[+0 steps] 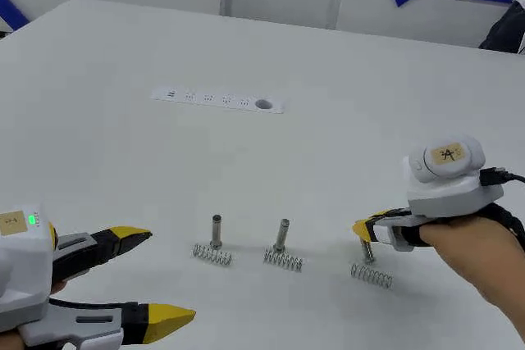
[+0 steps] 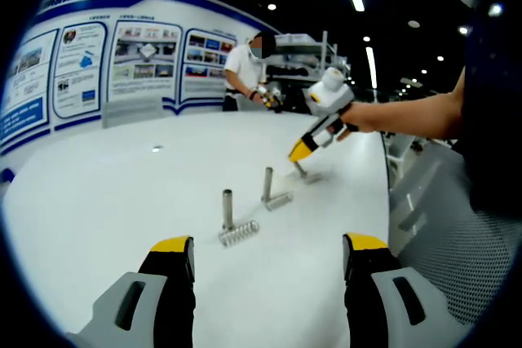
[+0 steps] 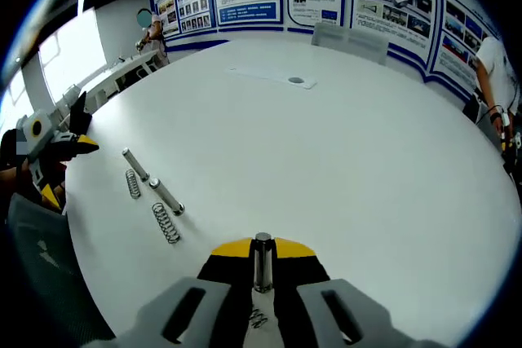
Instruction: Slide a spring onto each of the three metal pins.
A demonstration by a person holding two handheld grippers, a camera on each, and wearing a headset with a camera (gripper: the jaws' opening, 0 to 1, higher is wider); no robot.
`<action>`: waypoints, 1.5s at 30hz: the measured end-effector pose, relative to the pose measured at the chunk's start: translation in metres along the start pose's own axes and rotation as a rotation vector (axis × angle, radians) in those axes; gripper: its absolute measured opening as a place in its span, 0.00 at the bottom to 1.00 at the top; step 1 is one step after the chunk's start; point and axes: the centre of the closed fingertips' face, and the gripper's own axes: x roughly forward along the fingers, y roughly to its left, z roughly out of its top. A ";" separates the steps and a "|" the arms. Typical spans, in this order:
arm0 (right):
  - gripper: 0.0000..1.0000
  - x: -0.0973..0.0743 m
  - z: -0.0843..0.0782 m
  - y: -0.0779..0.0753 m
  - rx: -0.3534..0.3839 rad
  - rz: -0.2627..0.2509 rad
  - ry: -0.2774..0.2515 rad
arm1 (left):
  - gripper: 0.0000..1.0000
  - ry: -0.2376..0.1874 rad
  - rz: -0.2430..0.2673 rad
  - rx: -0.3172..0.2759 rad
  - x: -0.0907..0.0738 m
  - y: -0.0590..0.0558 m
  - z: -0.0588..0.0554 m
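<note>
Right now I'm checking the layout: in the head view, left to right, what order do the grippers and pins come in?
First the left gripper → left pin → middle pin → right gripper, shut on the third pin.

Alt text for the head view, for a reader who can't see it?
The right tongs grip the top of the right pin, standing on a white table beside the middle pin and left pin. Loose at their feet lie the left spring, middle spring and right spring. The left tongs hover open at lower left.
</note>
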 end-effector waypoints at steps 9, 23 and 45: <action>0.09 -0.011 0.001 0.002 -0.003 -0.005 -0.053 | 0.75 -0.002 -0.003 0.016 0.000 0.000 0.005; 0.09 -0.016 -0.008 0.005 -0.039 -0.005 -0.046 | 0.75 0.001 -0.010 0.024 0.001 -0.004 0.007; 0.15 -0.022 -0.009 0.006 -0.066 -0.002 -0.048 | 0.76 -0.001 -0.012 0.026 0.001 -0.007 0.007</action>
